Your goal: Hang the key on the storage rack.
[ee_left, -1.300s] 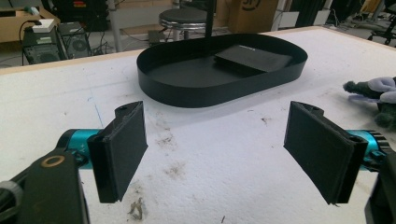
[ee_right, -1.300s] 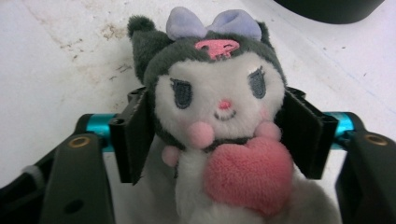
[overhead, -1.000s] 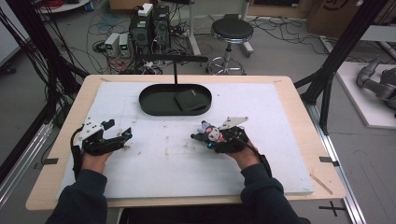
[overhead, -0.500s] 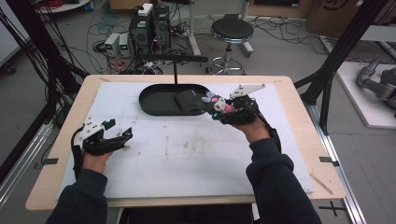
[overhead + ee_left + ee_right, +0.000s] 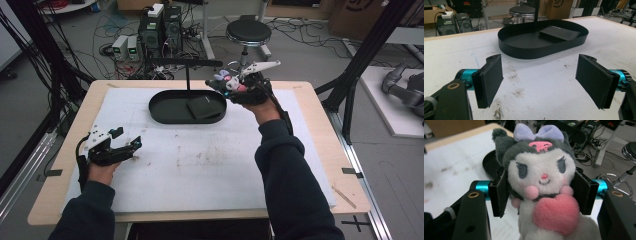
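Note:
A small plush doll (image 5: 541, 177) with a grey hood, a lilac bow and a pink heart sits between the pads of my right gripper (image 5: 541, 192), which is shut on it. In the high view that gripper (image 5: 226, 86) holds the plush doll (image 5: 225, 82) in the air over the right end of the black oval tray (image 5: 165, 112). A dark flat pad (image 5: 202, 106) lies inside the tray. My left gripper (image 5: 131, 145) rests low at the table's left, open, with nothing between its jaws. From the left gripper view, the tray (image 5: 524, 52) lies ahead of the left gripper (image 5: 544, 82).
A white mat (image 5: 200, 165) covers the wooden table (image 5: 320, 110). A black T-shaped stand (image 5: 187, 65) rises behind the tray. Past the far edge are a stool (image 5: 248, 32), computers (image 5: 160, 22) and cables on the floor. A black frame post (image 5: 365, 60) stands at the right.
My right gripper has risen from the mat's middle and travelled away toward the tray's right end, carrying the plush doll. The left gripper has stayed where it was.

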{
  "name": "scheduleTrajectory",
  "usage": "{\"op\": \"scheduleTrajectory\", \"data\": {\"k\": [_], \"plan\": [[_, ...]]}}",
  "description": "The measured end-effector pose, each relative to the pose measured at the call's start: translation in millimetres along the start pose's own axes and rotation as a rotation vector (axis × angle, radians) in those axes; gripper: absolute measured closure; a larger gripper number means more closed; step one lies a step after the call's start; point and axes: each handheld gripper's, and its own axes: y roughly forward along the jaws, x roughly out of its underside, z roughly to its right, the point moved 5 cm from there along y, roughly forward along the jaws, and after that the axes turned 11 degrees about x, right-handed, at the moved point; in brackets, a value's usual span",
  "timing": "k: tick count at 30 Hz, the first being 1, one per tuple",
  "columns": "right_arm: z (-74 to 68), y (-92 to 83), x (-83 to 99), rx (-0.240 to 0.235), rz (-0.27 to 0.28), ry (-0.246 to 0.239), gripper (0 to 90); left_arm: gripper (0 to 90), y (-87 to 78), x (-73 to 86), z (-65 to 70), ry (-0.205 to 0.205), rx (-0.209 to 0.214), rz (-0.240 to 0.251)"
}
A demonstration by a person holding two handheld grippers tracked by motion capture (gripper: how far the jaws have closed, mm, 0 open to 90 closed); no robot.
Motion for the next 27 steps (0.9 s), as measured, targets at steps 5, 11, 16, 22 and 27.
{"op": "scheduleTrajectory", "data": {"k": [5,11,16,22,27], "plan": [[9.5,18.3,-10.0,0.033,0.013,0.024,38.3,21.5,0.4,0.2,-0.5,0.001,0.0,-0.001],[18.5,35.2,-12.0,0.05,0.017,0.077,38.4,21.5,-0.1,0.2,-1.3,-0.004,-0.002,0.002],[20.8,42.1,-14.7,0.053,0.01,0.084,38.4,21.5,0.1,0.4,-1.7,-0.004,-0.002,0.002],[19.3,49.6,-32.8,0.087,0.013,0.062,38.4,21.6,-1.0,0.2,-2.7,-0.007,-0.005,0.005],[18.9,59.6,-40.4,0.132,-0.001,0.063,38.4,21.5,-2.2,0.2,-3.5,-0.007,-0.007,0.007]]}}
